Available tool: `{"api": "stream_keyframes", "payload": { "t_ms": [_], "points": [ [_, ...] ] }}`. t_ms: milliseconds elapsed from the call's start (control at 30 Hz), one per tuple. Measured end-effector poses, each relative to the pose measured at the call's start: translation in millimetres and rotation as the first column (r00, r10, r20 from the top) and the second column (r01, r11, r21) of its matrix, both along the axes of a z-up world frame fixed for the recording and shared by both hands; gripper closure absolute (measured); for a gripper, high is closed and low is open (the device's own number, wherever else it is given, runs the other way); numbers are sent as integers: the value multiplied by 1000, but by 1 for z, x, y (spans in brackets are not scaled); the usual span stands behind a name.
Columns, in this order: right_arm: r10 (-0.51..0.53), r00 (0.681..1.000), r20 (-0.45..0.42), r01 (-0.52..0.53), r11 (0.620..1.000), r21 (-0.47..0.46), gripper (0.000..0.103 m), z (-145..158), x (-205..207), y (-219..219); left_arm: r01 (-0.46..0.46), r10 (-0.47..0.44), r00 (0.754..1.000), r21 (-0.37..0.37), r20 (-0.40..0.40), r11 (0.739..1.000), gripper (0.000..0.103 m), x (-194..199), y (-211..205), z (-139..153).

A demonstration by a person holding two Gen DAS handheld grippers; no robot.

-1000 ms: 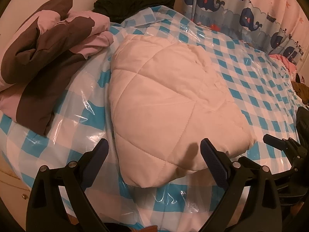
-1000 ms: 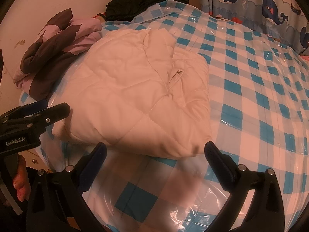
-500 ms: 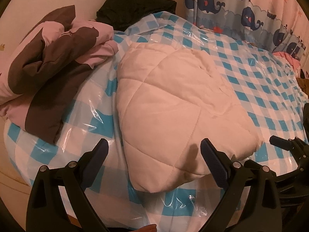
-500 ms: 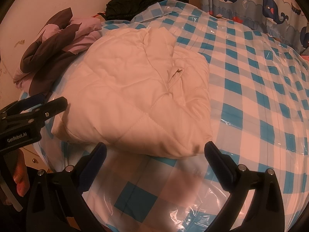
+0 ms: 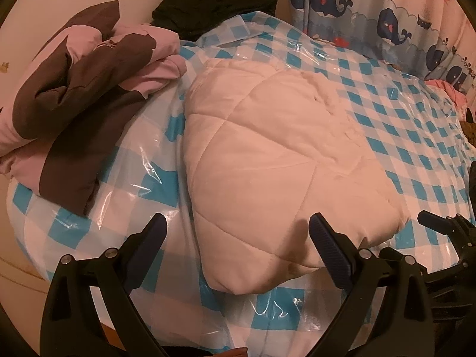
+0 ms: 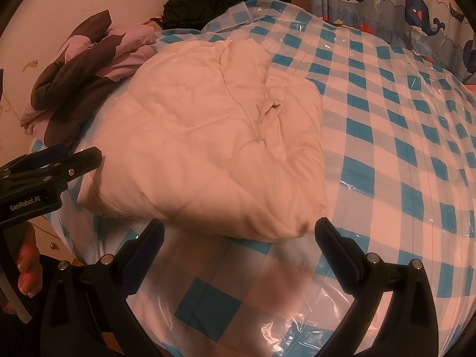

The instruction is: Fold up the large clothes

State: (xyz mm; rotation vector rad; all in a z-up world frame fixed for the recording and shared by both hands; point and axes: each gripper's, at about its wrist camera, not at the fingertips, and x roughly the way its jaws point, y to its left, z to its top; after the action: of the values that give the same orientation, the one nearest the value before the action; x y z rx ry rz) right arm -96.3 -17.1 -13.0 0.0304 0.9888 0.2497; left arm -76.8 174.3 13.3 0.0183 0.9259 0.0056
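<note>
Your left tongs (image 5: 236, 236) hover spread wide and empty above the near edge of the folded cream quilted coat (image 5: 276, 160), pointing across the bed (image 5: 422, 136). Your right tongs (image 6: 238, 233) are likewise released, holding nothing, just short of the coat's near right corner. The coat lies folded on the plastic-covered blue-checked bed, beside a pink and brown garment (image 5: 74, 113) heaped at its left; a black garment (image 5: 214, 3) sits beyond.
</note>
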Motion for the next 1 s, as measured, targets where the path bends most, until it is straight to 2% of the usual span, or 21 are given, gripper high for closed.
{"api": "stream_keyframes", "payload": {
  "t_ms": [633,800,1000],
  "points": [
    [2,1000,-5,-2,1000,0,5,0,-1,-2,17,-17,1000,-10,-12,1000,11,4,-3,-1],
    [3,1000,-5,-3,1000,1,5,-1,-1,-3,15,-17,999,-47,-32,999,11,7,0,-3],
    [2,1000,-8,-2,1000,1,5,-2,-4,-6,9,-9,1000,0,-8,1000,11,5,-5,0]
  ]
}}
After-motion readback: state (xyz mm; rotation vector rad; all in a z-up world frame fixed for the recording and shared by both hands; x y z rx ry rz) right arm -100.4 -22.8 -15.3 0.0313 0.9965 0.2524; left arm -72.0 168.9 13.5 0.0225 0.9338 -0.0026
